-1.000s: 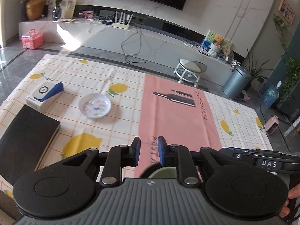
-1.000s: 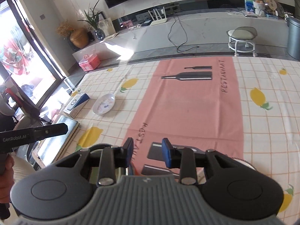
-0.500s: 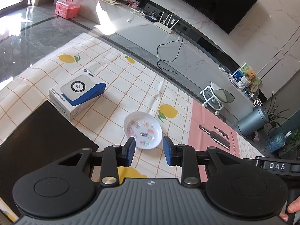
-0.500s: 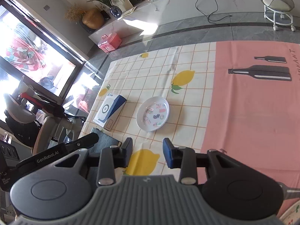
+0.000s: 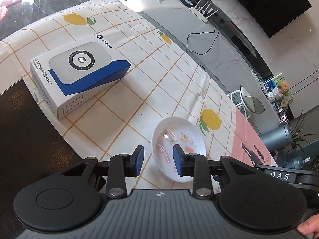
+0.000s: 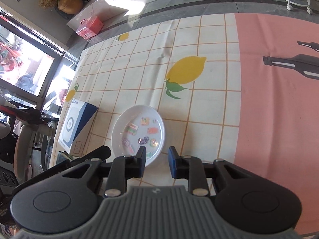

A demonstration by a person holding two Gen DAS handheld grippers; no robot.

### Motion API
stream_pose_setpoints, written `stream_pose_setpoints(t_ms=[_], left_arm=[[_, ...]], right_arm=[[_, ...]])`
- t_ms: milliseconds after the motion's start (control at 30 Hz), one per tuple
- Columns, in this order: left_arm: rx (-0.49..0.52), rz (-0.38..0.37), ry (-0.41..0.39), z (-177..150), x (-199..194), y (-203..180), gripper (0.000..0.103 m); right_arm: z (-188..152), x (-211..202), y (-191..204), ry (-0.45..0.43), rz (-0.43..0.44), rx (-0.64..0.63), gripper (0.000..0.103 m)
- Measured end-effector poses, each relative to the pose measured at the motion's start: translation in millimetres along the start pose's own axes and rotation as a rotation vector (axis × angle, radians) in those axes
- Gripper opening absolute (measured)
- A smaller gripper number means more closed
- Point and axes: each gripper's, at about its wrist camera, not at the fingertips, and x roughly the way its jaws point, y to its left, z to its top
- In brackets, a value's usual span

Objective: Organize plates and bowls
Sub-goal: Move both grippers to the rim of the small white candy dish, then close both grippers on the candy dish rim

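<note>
A small white plate (image 5: 178, 139) with colourful sticker prints lies on the lemon-check tablecloth; it also shows in the right wrist view (image 6: 137, 133). My left gripper (image 5: 157, 160) is open, its fingers straddling the plate's near left rim, the right finger over the plate. My right gripper (image 6: 155, 163) is open just short of the plate's near right rim, its left finger overlapping the rim. Both grippers are empty.
A white and blue HP box (image 5: 79, 75) lies left of the plate, also in the right wrist view (image 6: 77, 127). A black pad (image 5: 26, 131) covers the table's near left. A pink runner (image 6: 279, 103) lies to the right. The table's far edge (image 5: 139, 14) drops to the floor.
Both grippers have moved forward and left across the table and closed in on the plate, from far away to straddling its near rim. Their jaws have opened a little wider.
</note>
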Motion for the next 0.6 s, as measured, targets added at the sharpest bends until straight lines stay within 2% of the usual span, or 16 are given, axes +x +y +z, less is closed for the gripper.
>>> stream_pose_setpoints(t_ms=[200,433,600], left_arm=[[-0.006,0.009,0.017,2,12,1,0.029],[-0.002,0.026,0.026,0,17,0,0.007],[0.020,0.044,0.029,-2,16,-4,0.005]], right_arm=[[5,18,-4,0.018,0.000,0.020,0.017],[3,26,-16,0.022,0.022,0.067,0.011],[0,29,-20,0.012,0.054,0.090,0.002]])
